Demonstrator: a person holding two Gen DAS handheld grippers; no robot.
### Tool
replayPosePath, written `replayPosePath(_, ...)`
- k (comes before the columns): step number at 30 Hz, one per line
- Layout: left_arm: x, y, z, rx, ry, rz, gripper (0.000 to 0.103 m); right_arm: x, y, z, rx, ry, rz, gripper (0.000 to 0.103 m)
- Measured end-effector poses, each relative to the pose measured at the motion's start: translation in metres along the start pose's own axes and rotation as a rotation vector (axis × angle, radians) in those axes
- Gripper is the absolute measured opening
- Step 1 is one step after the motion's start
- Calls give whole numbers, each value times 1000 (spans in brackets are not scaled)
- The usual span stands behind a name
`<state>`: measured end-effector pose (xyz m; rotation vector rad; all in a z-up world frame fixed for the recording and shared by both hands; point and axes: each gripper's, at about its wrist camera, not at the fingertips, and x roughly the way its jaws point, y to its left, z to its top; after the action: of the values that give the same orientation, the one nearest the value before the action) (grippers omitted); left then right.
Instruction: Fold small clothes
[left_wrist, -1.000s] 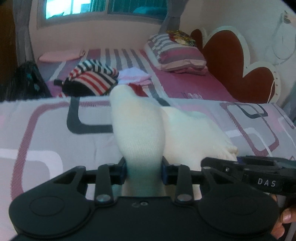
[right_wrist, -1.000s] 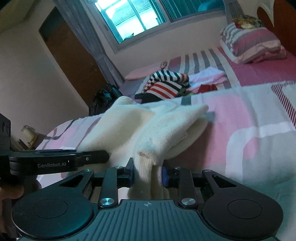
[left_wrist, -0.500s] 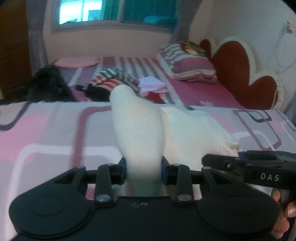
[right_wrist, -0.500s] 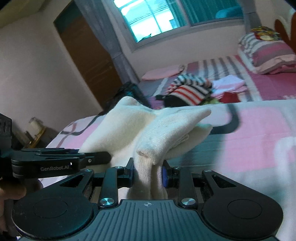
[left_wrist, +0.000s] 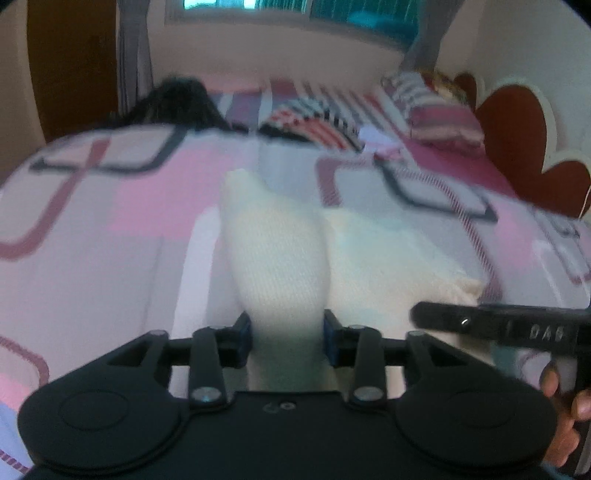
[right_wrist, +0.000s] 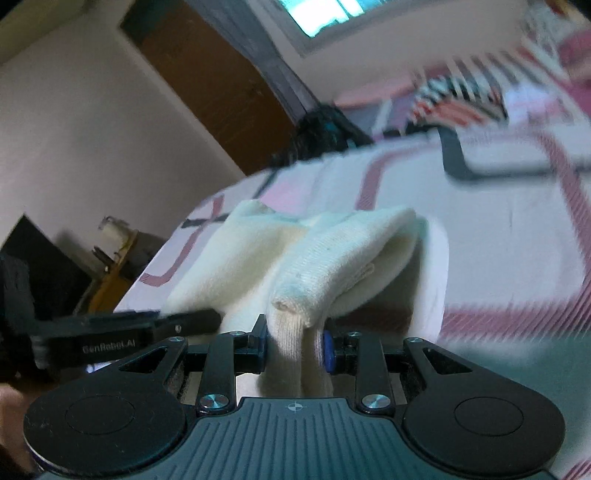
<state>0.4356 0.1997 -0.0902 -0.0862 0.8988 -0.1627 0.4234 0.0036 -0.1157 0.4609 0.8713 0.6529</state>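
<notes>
Both views have swung left since a second ago: door and curtain now in frame, background motion-blurred, grips unchanged. Left gripper (left_wrist: 287, 338) clamped tight on one end of the cream knit garment (left_wrist: 280, 254); right gripper (right_wrist: 295, 345) pinched on a bunched fold of it (right_wrist: 332, 254). Garment hangs between them over the patterned bedspread (left_wrist: 110, 229). Striped clothes (left_wrist: 314, 123) lie well beyond.

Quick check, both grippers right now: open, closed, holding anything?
Left gripper: closed on the cream garment.
Right gripper: closed on the same garment.
</notes>
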Motion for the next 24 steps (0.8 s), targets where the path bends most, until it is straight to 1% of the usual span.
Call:
replayPosePath(1,8,8,-5,8,19,9,55,5,-9,-4,30,16,-14,28)
replayPosePath(2,15,14,-12,-2,16,5,64,12,-20,-10,72,39,-31,28)
replayPosePath(3,17,22,-15,-28,3,-25,67,15,-30,-15,116,44,-20,28)
replayPosePath(5,18,32,-17,-69,-5,-72,68,12,-43,-21,177,21,10,28)
replayPosePath(8,19,39,-19,-55,-25,-95,73,6,-49,-23,186,6,8,28)
replayPosePath(10,13,46,-21,-43,-27,-97,73,2,-49,-26,163,9,5,28)
replayPosePath(11,6,48,-20,-39,-40,-94,69,-1,-49,-23,156,8,4,28)
replayPosePath(12,-3,50,-19,-35,-68,-92,55,-9,-46,-21,143,-9,-2,28)
replayPosePath(13,-13,51,-17,-25,-101,-94,45,-20,-43,-16,111,-44,-23,28)
replayPosePath(14,-23,51,-13,-12,-135,-99,40,-30,-34,-12,65,-84,-44,28)
replayPosePath(15,-27,51,-8,0,-161,-116,39,-37,-27,-5,14,-123,-61,28)
replayPosePath(16,-24,49,0,13,-169,-129,36,-36,-17,3,-26,-142,-76,28)
replayPosePath(17,-17,46,8,10,-156,-125,28,-32,-9,10,-70,-149,-93,28)
replayPosePath(18,-8,42,15,3,-139,-128,27,-23,0,18,-112,-140,-116,28)
replayPosePath(19,3,38,22,2,-119,-149,28,-11,8,25,-146,-125,-133,28)
replayPosePath(20,14,34,25,0,-88,-153,27,1,13,30,-171,-109,-144,27)
replayPosePath(21,24,29,26,-1,-57,-150,25,14,18,34,-198,-90,-164,27)
replayPosePath(22,31,22,25,18,-38,-140,25,27,21,32,-219,-51,-201,27)
replayPosePath(23,35,16,22,52,-37,-119,26,40,19,28,-239,-6,-258,22)
replayPosePath(24,36,10,19,80,-45,-100,26,52,14,25,-251,31,-297,22)
